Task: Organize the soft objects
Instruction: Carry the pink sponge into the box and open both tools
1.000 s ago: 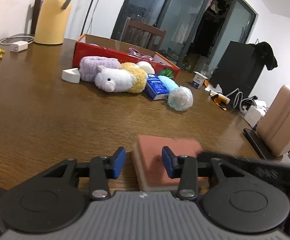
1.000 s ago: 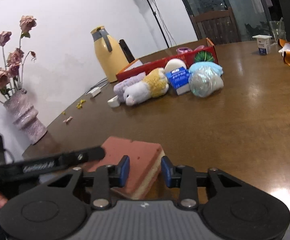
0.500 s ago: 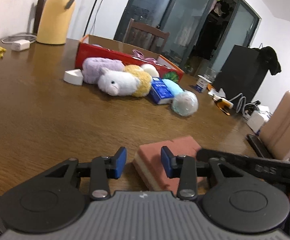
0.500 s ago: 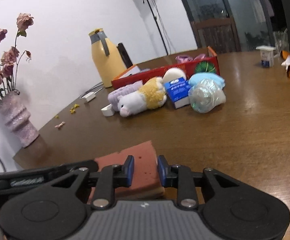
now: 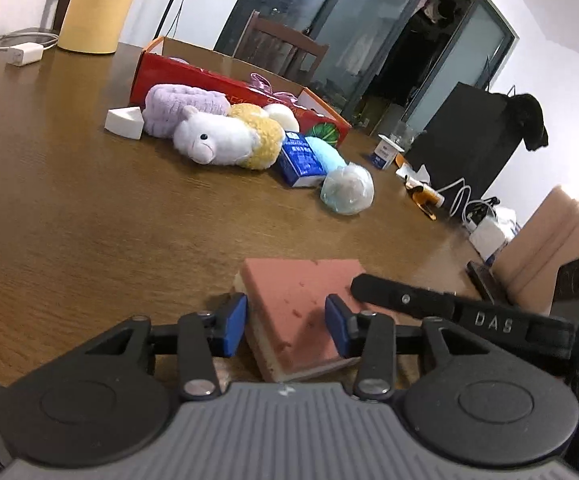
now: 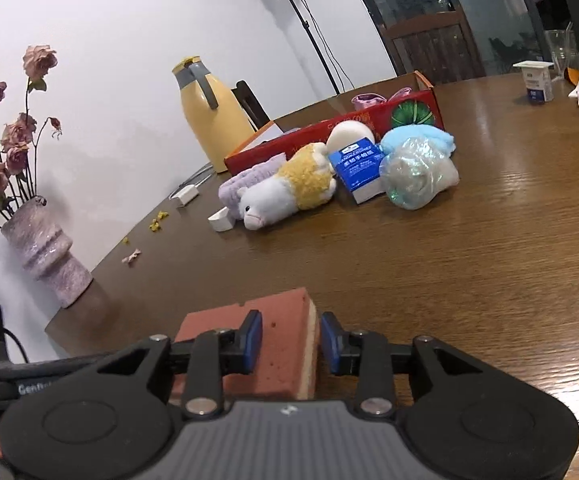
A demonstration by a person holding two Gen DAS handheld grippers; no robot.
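The sponge [image 5: 301, 300], pink on top with a cream layer under it, lies on the near edge of the tabletop [image 5: 89, 220], and both tongs are around it. The left tongs [image 5: 285, 324] have the sponge between their blue pads; the jaws are opening, with the right pad over the pink top and the left pad just beside the cream side. In the right wrist view the right tongs [image 6: 289, 342] stand over one end of the sponge [image 6: 285, 340]: the left pad lies on the pink top, while a thin gap shows between the right pad and the cream side, so these tongs are not clenched on it.

Farther on the tabletop, well apart from the sponge, the other soft things lie together: a white and yellow plush animal [image 5: 225, 140], a purple plush [image 5: 181, 100], a blue packet [image 5: 301, 158] and a clear wrapped bundle [image 5: 347, 194]. Behind them stands a red box [image 5: 209, 80]. A yellow jug [image 6: 209, 116] stands far left, and a vase with flowers [image 6: 45, 256] is at the left edge.
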